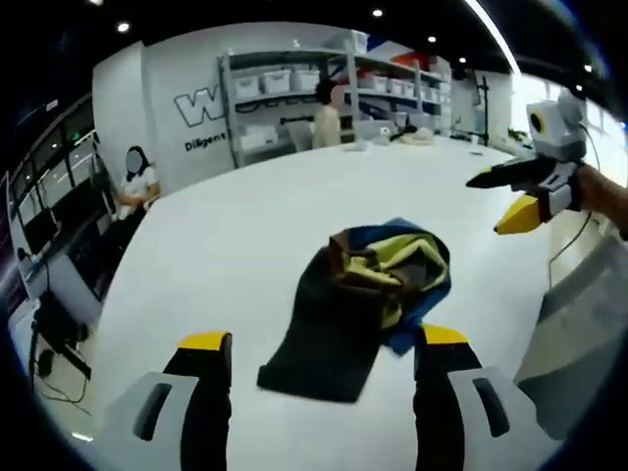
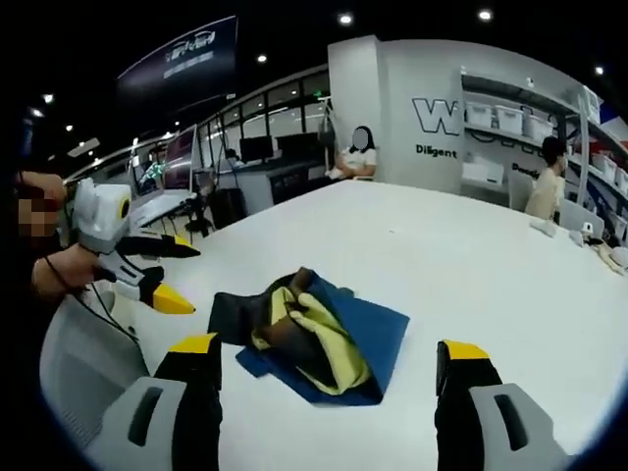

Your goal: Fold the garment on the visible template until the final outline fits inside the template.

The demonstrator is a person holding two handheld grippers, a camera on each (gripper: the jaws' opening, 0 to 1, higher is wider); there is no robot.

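A crumpled garment [image 1: 363,294] of black, yellow, brown and blue cloth lies bunched on the white table [image 1: 245,226]. My left gripper [image 1: 324,339] is open just short of it, a yellow-tipped jaw on either side of its black end, holding nothing. The right gripper [image 1: 498,199] hovers open above the table, off to the garment's right. In the right gripper view the garment [image 2: 314,334] rests partly on a flat blue layer [image 2: 388,329]; I cannot tell whether that is part of it. My right gripper [image 2: 329,346] is open and empty, and the left gripper [image 2: 189,280] hangs open at the left.
Shelves with white bins [image 1: 285,83] stand beyond the table's far end, where small items [image 1: 417,137] lie. A seated person [image 1: 137,182] is at the left and another person [image 1: 327,118] stands by the shelves. The table edge runs near the holder's body [image 1: 579,324].
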